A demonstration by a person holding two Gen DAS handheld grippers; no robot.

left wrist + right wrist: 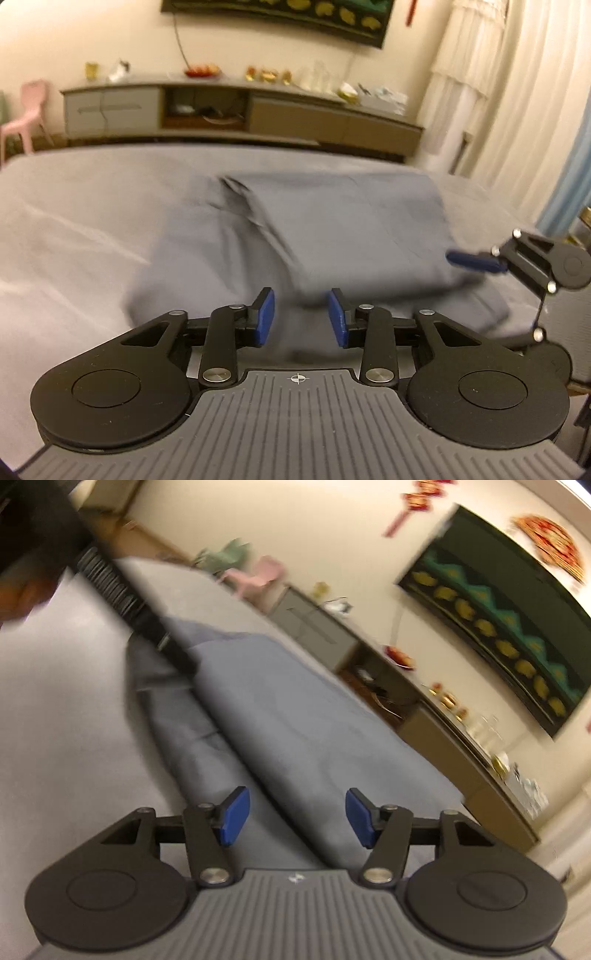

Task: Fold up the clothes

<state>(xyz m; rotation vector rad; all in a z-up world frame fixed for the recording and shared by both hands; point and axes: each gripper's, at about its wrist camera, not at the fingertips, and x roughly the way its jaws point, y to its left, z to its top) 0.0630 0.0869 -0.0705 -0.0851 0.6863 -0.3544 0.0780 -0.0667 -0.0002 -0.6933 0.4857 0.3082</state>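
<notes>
A grey-blue garment (332,229) lies folded over on a grey sheet (74,229), with creases along its left side. My left gripper (301,318) hovers at the garment's near edge. Its blue pads (265,317) stand apart and hold nothing. At the right of this view, a blue pad (474,260) of the right gripper reaches over the garment's right edge. In the right wrist view, my right gripper (298,821) is open above the garment (295,731), its pads wide apart and empty. The left tool's black body (147,620) slants in from the upper left, held by a hand (22,594).
A long low cabinet (240,110) with small items on top runs along the far wall. A dark framed picture (498,609) hangs above it. A pink chair (26,110) stands at the far left, and pale curtains (517,110) hang at the right.
</notes>
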